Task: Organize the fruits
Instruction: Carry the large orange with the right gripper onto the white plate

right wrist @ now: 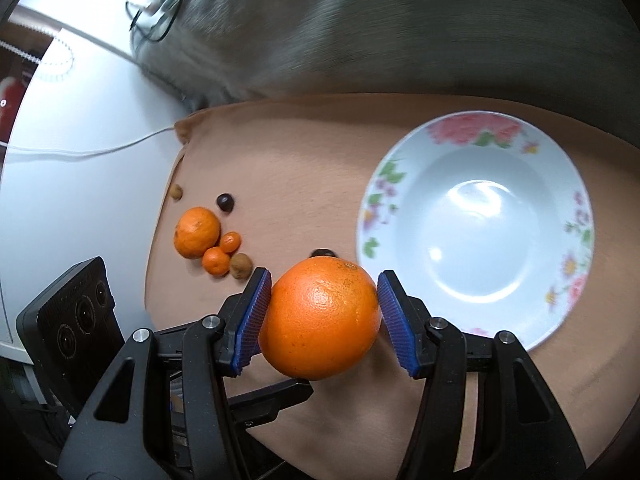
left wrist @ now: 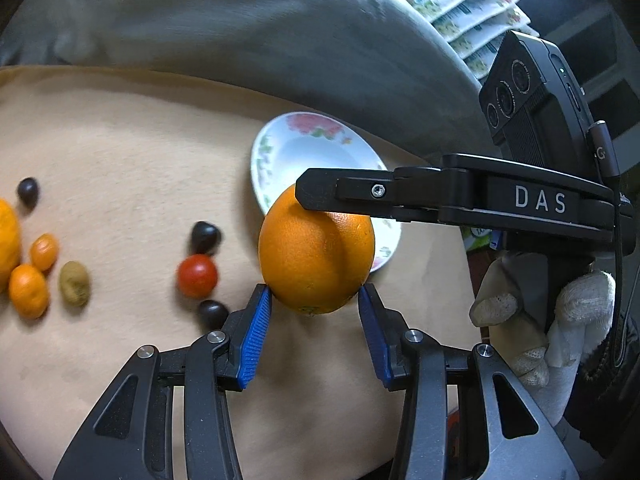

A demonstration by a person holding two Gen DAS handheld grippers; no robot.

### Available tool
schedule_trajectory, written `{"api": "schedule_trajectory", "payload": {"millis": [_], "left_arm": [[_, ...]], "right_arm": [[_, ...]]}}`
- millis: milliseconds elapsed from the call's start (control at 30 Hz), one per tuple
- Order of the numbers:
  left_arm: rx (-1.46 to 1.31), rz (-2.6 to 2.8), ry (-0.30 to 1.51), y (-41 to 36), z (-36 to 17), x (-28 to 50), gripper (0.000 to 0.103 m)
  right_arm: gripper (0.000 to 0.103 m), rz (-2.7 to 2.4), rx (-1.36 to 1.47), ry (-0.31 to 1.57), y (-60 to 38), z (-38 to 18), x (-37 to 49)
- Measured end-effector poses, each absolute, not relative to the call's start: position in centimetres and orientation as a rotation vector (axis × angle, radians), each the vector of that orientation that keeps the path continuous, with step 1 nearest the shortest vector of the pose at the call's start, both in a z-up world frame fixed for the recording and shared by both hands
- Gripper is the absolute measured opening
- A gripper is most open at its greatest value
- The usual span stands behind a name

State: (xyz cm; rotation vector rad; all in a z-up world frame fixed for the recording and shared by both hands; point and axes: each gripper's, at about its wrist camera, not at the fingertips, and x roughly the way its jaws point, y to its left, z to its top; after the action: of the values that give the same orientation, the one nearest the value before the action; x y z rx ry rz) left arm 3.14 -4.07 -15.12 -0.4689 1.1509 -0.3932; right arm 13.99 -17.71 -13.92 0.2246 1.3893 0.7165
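While both claws share the orange (right wrist: 320, 316), I carry it beside the plate (right wrist: 476, 224).
Left claw (left wrist: 314, 304) and right claw (right wrist: 320, 300) pinch its sides; firm, heavy, slick rind, so I grip at the widest part.

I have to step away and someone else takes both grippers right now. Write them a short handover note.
Left gripper and right gripper: both shut on the same big orange, held above the tan cloth.
Flowered plate: empty, just beyond the orange.
On the cloth: a mandarin, two kumquats, a red tomato, dark and brownish small fruits.
Done: nothing plated yet.
Left: probably set the orange on the plate, then gather the rest.
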Motion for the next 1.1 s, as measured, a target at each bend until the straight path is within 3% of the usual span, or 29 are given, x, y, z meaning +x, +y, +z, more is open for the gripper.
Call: {"api": "schedule_trajectory", "payload": {"millis": [767,1100], "left_arm": [[-0.398,-0.488,1.219,-10.0,-17.1,6.7,0.044],[-0.391,-0.455,1.18,-8.4,-15.9,7.0,0.041]], "right_arm": [[0.058,0.585,0.294,1.4,-23.8,-15.9,14.6],[0.058,0.54,0.351,1.311,-26.0,-13.5,15.4]]}}
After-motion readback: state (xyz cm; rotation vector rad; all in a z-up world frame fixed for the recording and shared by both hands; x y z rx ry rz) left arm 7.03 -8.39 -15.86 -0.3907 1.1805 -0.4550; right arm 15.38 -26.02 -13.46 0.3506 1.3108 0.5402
